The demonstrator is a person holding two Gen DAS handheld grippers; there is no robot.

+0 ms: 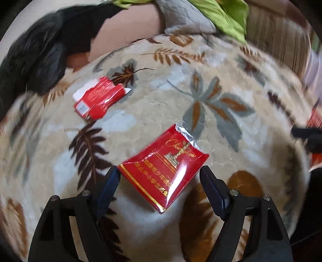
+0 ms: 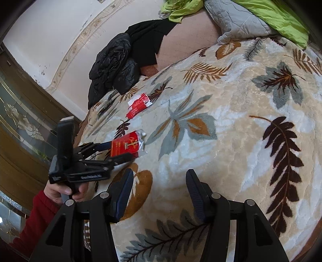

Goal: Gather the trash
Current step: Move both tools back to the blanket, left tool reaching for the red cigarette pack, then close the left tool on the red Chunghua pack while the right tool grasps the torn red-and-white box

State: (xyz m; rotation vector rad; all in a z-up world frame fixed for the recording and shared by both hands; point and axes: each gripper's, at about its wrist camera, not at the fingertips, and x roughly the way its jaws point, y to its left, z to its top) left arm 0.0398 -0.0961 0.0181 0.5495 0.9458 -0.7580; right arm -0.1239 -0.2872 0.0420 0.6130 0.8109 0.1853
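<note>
A flattened red cigarette pack (image 1: 164,168) with gold print lies on the leaf-patterned blanket (image 1: 221,66). My left gripper (image 1: 159,171) is open, its fingers either side of the pack's near end. A second torn red and white carton (image 1: 98,98) lies farther off to the left. In the right wrist view the left gripper (image 2: 120,151) straddles the pack (image 2: 125,146), and the torn carton (image 2: 137,105) lies beyond it. My right gripper (image 2: 160,175) is open and empty above the blanket (image 2: 231,141).
Black clothes (image 2: 118,62) are piled at the blanket's far left edge. A grey quilt (image 2: 237,22) and green cloth (image 2: 281,14) lie at the back. A wall and wooden door (image 2: 18,112) stand left of the bed.
</note>
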